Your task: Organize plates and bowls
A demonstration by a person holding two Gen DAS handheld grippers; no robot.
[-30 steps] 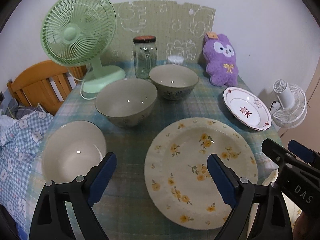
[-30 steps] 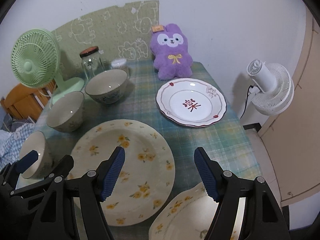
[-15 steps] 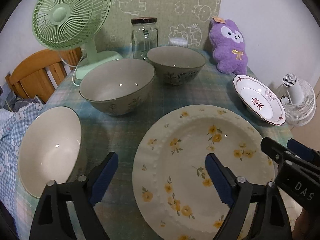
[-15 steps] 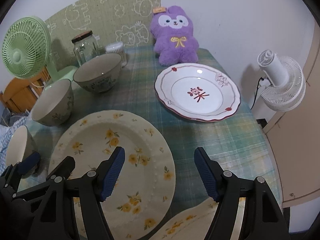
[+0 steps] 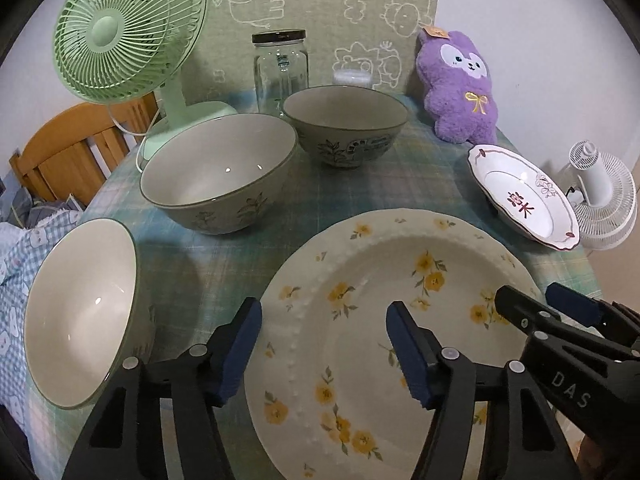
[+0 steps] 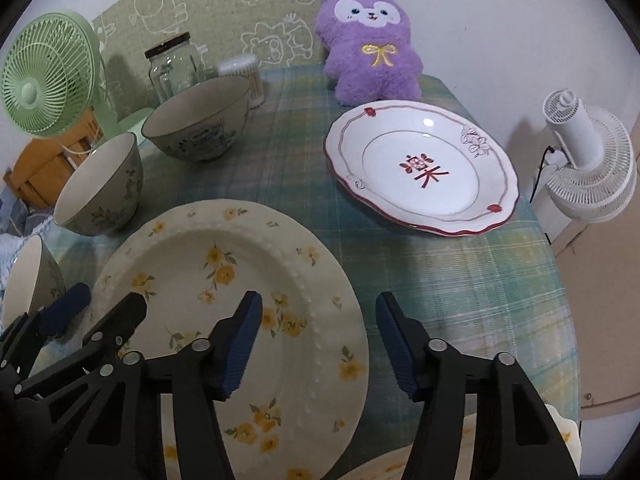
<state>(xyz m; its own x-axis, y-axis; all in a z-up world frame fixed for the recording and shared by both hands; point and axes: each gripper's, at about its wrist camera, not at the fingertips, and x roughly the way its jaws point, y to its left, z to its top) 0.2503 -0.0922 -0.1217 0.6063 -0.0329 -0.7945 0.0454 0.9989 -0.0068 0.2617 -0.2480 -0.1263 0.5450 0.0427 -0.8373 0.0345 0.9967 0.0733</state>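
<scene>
The yellow-flowered plate [image 5: 400, 320] lies flat on the plaid surface [image 6: 460, 272], directly below and ahead of both grippers. The left gripper [image 5: 324, 348] straddles the plate's left rim, its jaws closing with the rim between them but not yet pinched. The right gripper [image 6: 318, 344] straddles the right rim likewise, jaws closing, equally near.
</scene>
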